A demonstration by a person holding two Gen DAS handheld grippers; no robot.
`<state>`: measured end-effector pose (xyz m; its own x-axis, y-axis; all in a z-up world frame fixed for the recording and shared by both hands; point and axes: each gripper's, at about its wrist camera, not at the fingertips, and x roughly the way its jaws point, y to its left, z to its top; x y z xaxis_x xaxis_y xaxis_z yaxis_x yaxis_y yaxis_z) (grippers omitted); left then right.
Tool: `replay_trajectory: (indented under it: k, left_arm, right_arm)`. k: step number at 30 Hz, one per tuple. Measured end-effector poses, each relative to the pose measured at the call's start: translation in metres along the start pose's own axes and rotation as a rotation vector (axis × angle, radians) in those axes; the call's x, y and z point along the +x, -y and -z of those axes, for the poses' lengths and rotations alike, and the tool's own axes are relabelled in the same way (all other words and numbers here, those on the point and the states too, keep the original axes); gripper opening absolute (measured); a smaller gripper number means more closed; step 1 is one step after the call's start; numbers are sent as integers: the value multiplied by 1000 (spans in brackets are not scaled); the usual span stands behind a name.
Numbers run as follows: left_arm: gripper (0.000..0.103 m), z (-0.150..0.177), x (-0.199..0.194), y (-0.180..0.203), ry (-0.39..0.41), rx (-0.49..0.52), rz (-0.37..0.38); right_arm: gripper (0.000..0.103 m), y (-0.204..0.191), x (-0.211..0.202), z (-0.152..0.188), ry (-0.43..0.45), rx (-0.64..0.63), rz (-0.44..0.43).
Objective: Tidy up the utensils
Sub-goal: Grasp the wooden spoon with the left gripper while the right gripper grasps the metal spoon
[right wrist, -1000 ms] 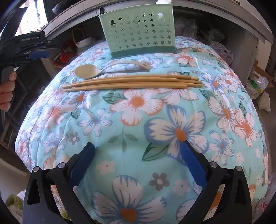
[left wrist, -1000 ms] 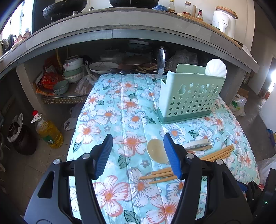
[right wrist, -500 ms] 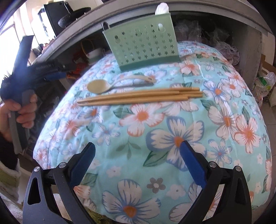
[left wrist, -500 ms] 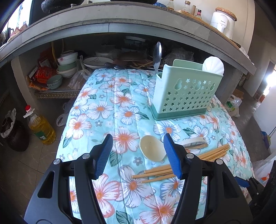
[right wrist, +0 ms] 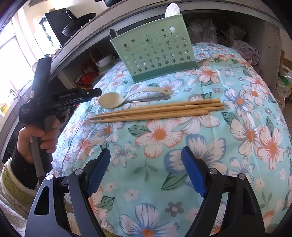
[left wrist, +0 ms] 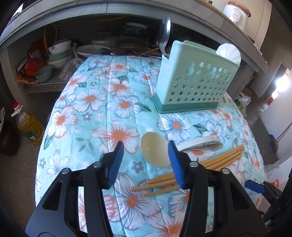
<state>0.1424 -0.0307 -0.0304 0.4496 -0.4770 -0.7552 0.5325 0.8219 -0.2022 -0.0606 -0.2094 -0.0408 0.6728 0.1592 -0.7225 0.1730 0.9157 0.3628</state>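
A cream spoon (left wrist: 155, 149) lies on the flowered cloth (left wrist: 113, 102) with a metal utensil handle (left wrist: 206, 145) under its stem. Several wooden chopsticks (left wrist: 219, 158) lie just in front of it. My left gripper (left wrist: 145, 145) hovers over the spoon's bowl; its jaws are closing, the bowl shows between the pads, and they do not touch it. A green star-holed holder (left wrist: 193, 82) stands behind, with a metal spoon (left wrist: 164, 34) and a white spoon (left wrist: 229, 52) in it. My right gripper (right wrist: 146, 152) is over bare cloth, short of the chopsticks (right wrist: 155, 111), its jaws closing on nothing.
Behind the table, a shelf under a concrete counter (left wrist: 127, 11) holds stacked bowls (left wrist: 58, 54) and plates. An oil bottle (left wrist: 29, 125) stands on the floor at the left. Plastic bags (right wrist: 244, 49) sit behind the table at the right. A hand (right wrist: 38, 138) holds the left gripper.
My left gripper has sunk toward the spoon's bowl and its jaws have narrowed. The right gripper's jaws have narrowed too, and the holder now looks tilted in its view.
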Motion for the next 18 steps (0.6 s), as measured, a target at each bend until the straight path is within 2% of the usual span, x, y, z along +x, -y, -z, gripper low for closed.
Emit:
replay_trajectory:
  k: [4,8,12,18]
  left_arm:
    - [39,-2,14,2,-27,4,13]
    - [23,0,26,4,-58,6,9]
    - [5,2,27,7,-39,22,-25]
    - [2,3,14,6,18,40,-44]
  right_arm:
    - [78,-1,5,-2,-13,5,-6]
    - [78,0,5,-2,-11,10,-8]
    - [78,3,4,-1,-10,17,-6]
    - [77,7,2,-2,-2,23,-6]
